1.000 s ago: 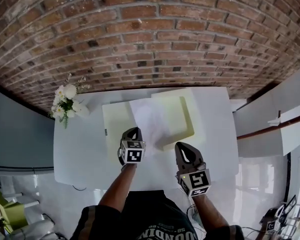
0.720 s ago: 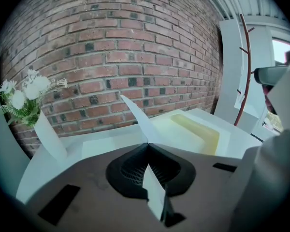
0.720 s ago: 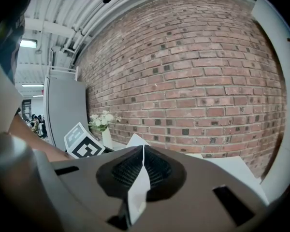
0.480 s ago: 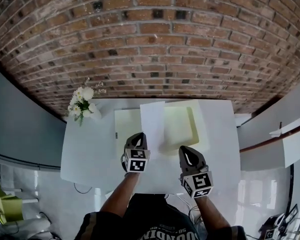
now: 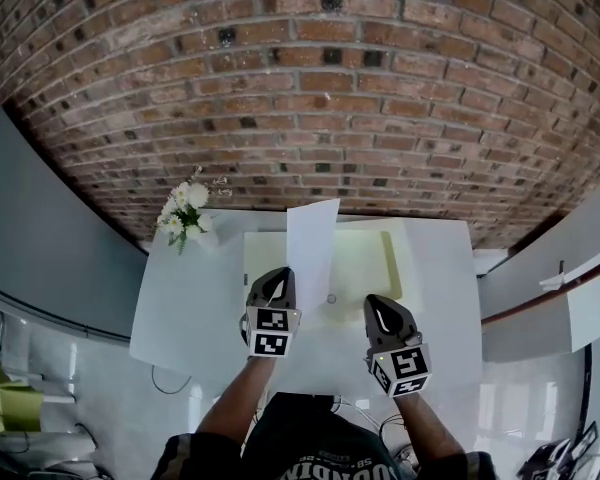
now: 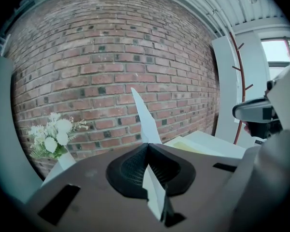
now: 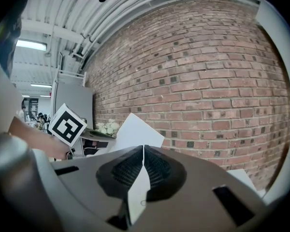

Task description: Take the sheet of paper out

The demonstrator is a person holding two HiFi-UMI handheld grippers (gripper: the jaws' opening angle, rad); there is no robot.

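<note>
Head view: the left gripper's [image 5: 279,276] jaws grip the paper [image 5: 312,240], held above the yellow folder [image 5: 365,263] on the bench [image 5: 190,308]; the right gripper's [image 5: 380,304] jaws are closed.

Sheet of paper [image 5: 312,240]: plain white. Folder [image 5: 365,263], at 3 o'clock of the sheet: pale yellow. Table [image 5: 185,303]: white. Brick wall [image 5: 310,88]: red-brown, pale mortar, scattered dark holes. Flowers [image 5: 185,211], at 9 o'clock of the sheet: white, green leaves. Left gripper [image 5: 276,278] and right gripper [image 5: 381,304]: dark bodies, cubes patterned in black-and-white squares.
</note>
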